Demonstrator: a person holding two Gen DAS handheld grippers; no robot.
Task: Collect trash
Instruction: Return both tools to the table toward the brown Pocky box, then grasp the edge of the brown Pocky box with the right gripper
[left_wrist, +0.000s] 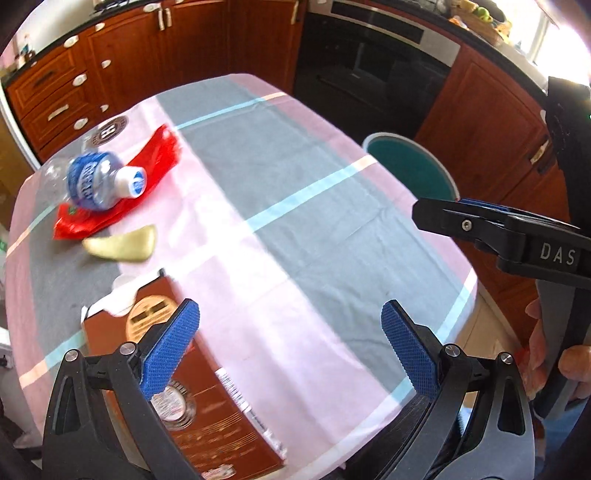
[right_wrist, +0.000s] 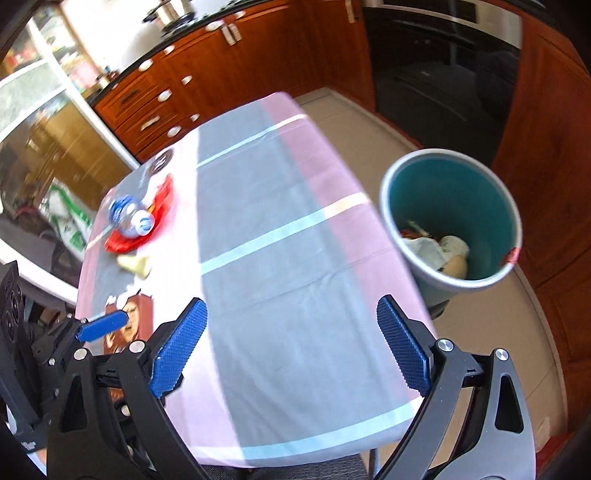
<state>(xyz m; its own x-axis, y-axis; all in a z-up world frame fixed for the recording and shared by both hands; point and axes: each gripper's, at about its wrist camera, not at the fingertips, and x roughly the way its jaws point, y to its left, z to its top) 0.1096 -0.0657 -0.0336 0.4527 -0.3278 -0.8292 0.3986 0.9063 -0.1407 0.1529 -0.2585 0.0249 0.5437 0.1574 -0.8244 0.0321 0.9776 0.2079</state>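
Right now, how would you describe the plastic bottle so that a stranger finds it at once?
Start at the table with the pink and grey cloth and go to its far left corner. There a red wrapper lies flat, and the plastic bottle lies on its side on top of it. It alone is clear, with a blue label and a white and blue cap.

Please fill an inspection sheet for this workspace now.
Surface: table with pink, grey and blue checked cloth.
Job's things: clear plastic bottle with blue label lying on red plastic wrapper; yellowish crumpled scrap; brown printed carton; teal bin with grey rim, trash inside, beside the table.
Clutter: round dark coaster.
Grippers: left gripper and right gripper, jaws open, empty.
Cables: nothing seen.
Surroundings: wooden kitchen cabinets, black oven.
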